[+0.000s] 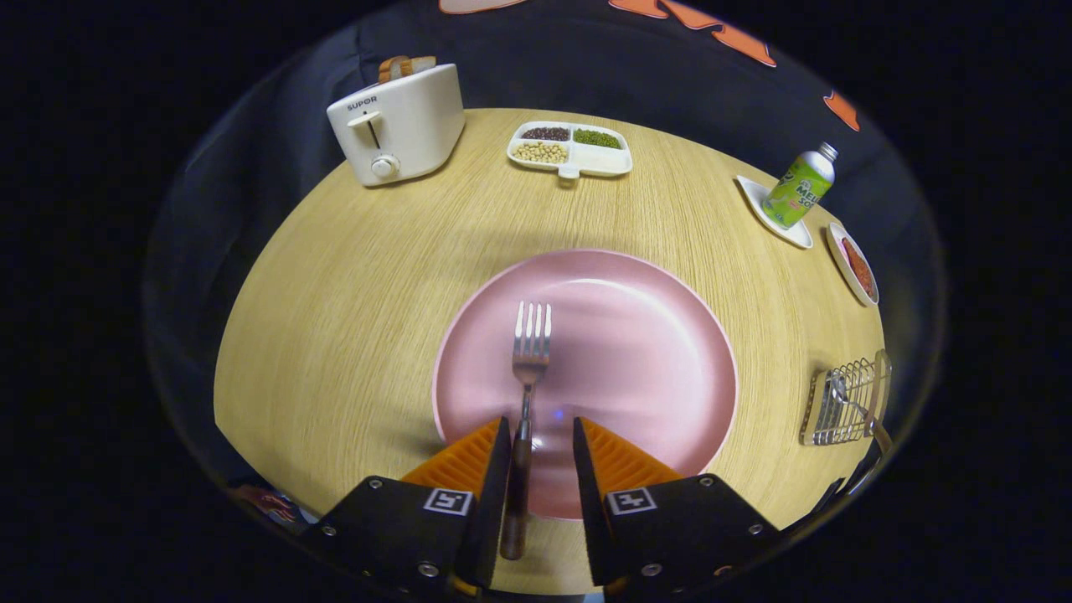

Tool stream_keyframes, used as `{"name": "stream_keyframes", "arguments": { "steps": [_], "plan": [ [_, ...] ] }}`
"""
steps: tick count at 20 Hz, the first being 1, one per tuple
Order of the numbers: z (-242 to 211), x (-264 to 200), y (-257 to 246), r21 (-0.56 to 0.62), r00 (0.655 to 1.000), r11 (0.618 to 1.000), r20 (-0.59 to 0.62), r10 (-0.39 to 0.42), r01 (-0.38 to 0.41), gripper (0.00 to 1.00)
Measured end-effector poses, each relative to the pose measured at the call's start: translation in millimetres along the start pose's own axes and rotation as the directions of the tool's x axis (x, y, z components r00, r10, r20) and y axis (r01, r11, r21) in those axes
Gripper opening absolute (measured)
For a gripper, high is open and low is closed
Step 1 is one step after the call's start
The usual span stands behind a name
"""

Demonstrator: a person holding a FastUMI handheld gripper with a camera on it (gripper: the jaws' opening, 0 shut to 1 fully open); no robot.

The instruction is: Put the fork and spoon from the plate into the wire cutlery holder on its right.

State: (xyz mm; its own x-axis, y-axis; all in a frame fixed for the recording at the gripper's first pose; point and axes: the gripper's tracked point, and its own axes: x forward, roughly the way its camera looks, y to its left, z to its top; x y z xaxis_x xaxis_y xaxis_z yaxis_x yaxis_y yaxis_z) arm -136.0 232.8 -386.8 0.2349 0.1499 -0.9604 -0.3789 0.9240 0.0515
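A pink plate lies on the round wooden table just ahead of my gripper. A metal fork with a dark wooden handle lies on the plate, tines pointing away from me. Its handle runs back over the plate's near rim and sits between my two fingers, close to the left one. The fingers stand apart and neither presses on the handle. To the right of the plate stands the wire cutlery holder, near the table's edge. A spoon rests inside it.
At the back left stands a white toaster with bread in its slots. A divided white dish of beans sits at the back middle. Back right, a green bottle stands on a small white plate beside a small dish of red food.
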Motion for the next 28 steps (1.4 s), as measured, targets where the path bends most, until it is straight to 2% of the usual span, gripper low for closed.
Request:
{"name": "stream_keyframes", "arguments": {
  "steps": [2, 3, 5, 9, 15, 22, 28],
  "plan": [
    [-4, 1, 1, 0.018, 1.0, 1.0, -0.012, 0.002, -0.002, 0.32],
    [-6, 2, 1, 0.023, 1.0, 1.0, -0.017, 0.003, -0.002, 0.23],
    [-7, 2, 5, 0.027, 0.999, 0.999, -0.022, 0.027, -0.026, 0.13],
    [-5, -3, 16, 0.061, 0.993, 0.992, -0.018, 0.116, -0.115, 0.05],
    [17, -41, -12, 0.13, 0.987, 0.982, 0.108, 0.121, -0.135, 0.05],
    [50, -103, -86, 0.199, 0.961, 0.976, 0.276, 0.027, -0.084, 0.05],
    [51, -147, -161, 0.269, 0.939, 0.963, 0.338, -0.062, -0.033, 0.05]
  ]
}}
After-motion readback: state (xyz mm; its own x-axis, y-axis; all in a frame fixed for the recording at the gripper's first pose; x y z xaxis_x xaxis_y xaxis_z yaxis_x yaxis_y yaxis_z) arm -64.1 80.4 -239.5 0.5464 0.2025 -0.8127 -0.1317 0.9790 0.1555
